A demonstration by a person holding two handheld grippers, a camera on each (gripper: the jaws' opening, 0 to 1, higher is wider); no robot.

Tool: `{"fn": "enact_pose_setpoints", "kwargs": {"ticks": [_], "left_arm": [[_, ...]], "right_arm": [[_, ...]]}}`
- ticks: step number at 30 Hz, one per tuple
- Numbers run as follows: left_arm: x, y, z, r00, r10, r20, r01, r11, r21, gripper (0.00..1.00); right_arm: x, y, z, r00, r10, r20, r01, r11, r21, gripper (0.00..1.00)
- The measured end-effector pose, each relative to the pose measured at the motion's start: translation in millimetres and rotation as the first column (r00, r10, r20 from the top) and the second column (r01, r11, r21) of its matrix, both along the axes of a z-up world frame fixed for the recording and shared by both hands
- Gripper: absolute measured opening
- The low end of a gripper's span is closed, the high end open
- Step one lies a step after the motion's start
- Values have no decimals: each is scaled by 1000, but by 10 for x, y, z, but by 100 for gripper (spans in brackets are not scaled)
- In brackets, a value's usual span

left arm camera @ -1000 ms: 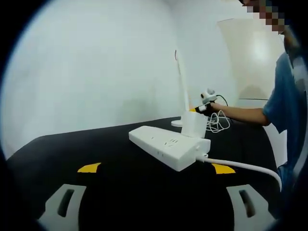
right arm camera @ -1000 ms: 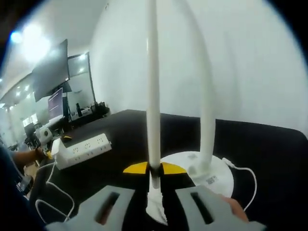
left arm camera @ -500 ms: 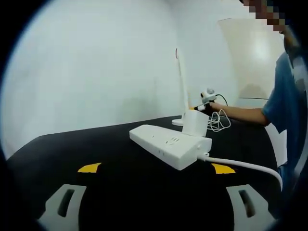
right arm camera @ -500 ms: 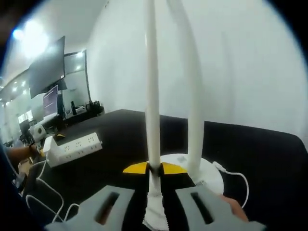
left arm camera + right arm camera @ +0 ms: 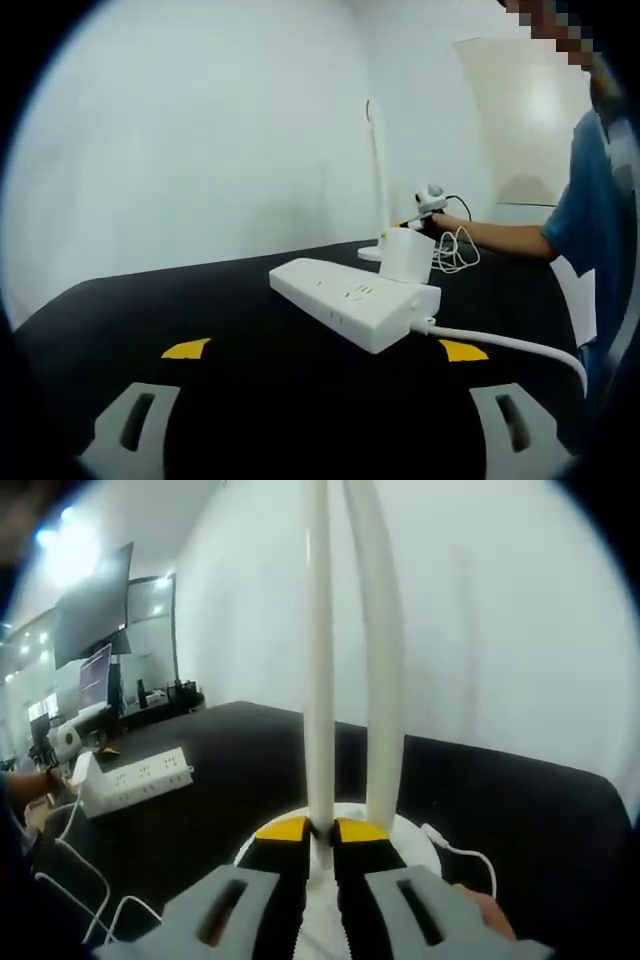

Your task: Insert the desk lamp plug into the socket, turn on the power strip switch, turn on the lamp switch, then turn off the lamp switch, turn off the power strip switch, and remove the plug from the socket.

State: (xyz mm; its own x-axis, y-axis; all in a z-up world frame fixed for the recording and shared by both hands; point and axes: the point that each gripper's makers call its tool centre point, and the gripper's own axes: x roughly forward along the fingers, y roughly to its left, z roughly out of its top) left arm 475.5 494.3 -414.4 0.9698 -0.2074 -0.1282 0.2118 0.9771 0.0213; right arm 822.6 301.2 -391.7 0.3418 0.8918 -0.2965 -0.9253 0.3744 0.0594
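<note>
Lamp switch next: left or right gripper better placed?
Right, probably. The right gripper is shut on the lamp stem just above its base. The left gripper sits open short of the power strip, the lamp well beyond.

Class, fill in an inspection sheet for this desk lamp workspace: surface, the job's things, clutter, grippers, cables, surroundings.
Surface: black tabletop, matte.
Job's things: white power strip lying flat, with a white plug standing in its end nearest the strip's cord; white desk lamp upright on its round base.
Clutter: nothing seen.
Grippers: left gripper open, jaws wide apart, short of the strip; right gripper shut on the lamp's thin post.
Cables: thick white strip cord running off the strip's end; thin lamp cable looping off the base.
Surroundings: white wall; dark monitors in the background.
</note>
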Motion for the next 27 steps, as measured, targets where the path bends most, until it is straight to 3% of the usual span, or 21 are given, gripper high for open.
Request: {"fn": "enact_pose_setpoints", "kwargs": {"ticks": [7, 27], "left_arm": [[-5, 107, -22, 1000, 1, -4, -1, 1000, 0, 85], [-34, 495, -77, 1000, 3, -1, -3, 1000, -1, 87]], "right_arm": [[157, -17, -9, 1000, -11, 10, 11, 1000, 0, 11], [39, 3, -2, 1000, 6, 10, -5, 1000, -17, 13]]}}
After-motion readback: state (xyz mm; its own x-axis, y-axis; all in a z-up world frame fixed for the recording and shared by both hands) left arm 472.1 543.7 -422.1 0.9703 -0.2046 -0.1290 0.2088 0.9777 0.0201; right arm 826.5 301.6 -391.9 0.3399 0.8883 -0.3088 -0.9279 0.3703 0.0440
